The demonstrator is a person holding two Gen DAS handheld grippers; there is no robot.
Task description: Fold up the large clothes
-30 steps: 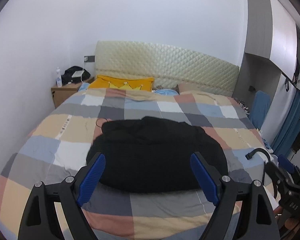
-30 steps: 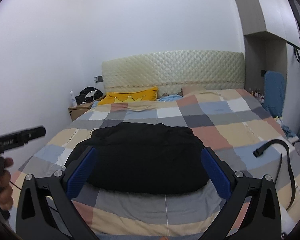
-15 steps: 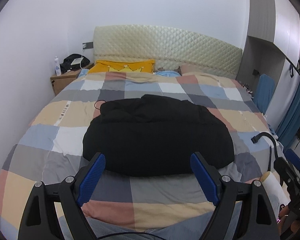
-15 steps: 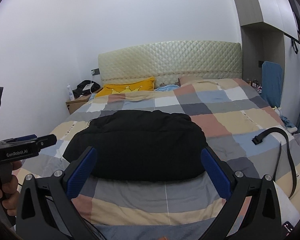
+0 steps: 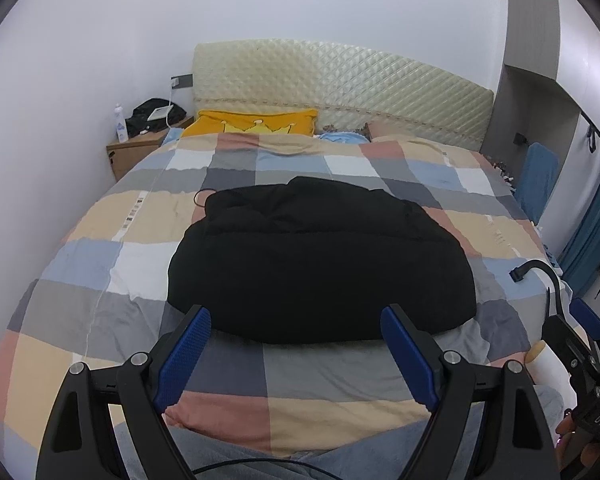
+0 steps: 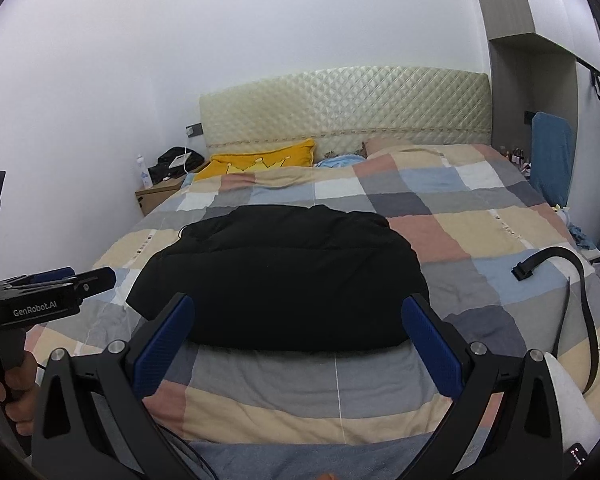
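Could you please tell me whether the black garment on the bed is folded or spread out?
Folded, as far as can be seen: the black garment lies as one compact, puffy mound on the checked duvet, with no sleeves extended.

Your left gripper point(image 5: 296, 322) hangs with its blue-padded jaws spread wide and empty, just short of the bulky black padded garment point(image 5: 320, 260) lying on the pastel checked quilt point(image 5: 100, 264). Your right gripper point(image 5: 580, 344) shows at the right edge.
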